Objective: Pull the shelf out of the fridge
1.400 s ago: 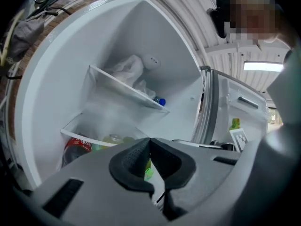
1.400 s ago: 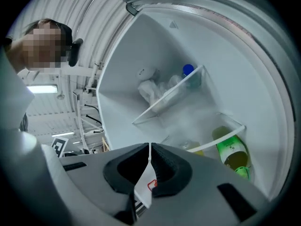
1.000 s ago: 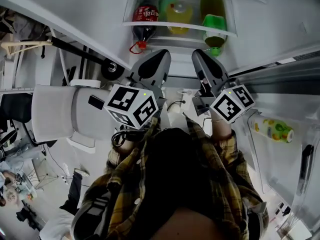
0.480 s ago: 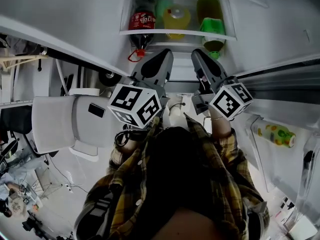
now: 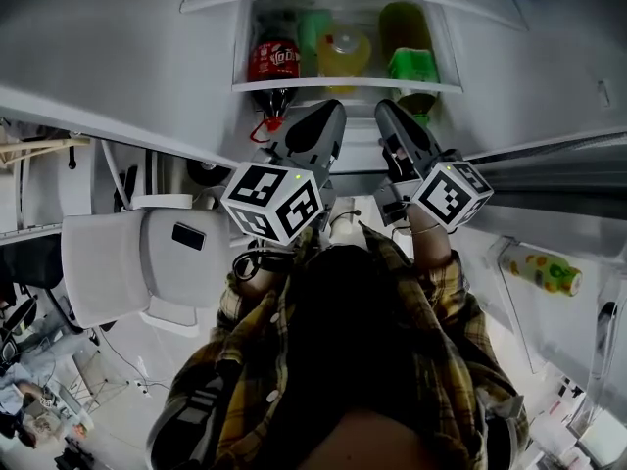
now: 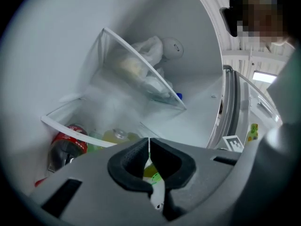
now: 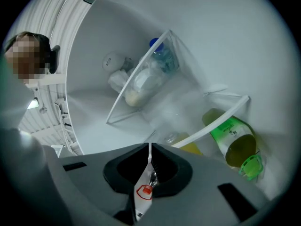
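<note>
The fridge shelf (image 5: pixel 343 84) is a clear pane with a white front rail, seen as well in the left gripper view (image 6: pixel 70 132) and the right gripper view (image 7: pixel 221 119). On it lie a cola bottle (image 5: pixel 275 62), a yellow bottle (image 5: pixel 343 52) and a green bottle (image 5: pixel 411 65). My left gripper (image 5: pixel 331 108) and right gripper (image 5: pixel 384 106) sit side by side just short of the rail, apart from it. In their own views the left gripper (image 6: pixel 149 145) and right gripper (image 7: pixel 149 147) have pads pressed together with nothing held.
An upper shelf (image 6: pixel 141 74) holds a white bag and a blue-capped bottle (image 7: pixel 155 42). The open fridge door at right carries a yellow-green bottle (image 5: pixel 539 270). A white chair (image 5: pixel 127 253) stands at left. The person's plaid shirt fills the lower middle.
Both grippers have come closer to the shelf's front rail, and the fridge opening now sits lower in the head view. The jaws stayed shut throughout.
</note>
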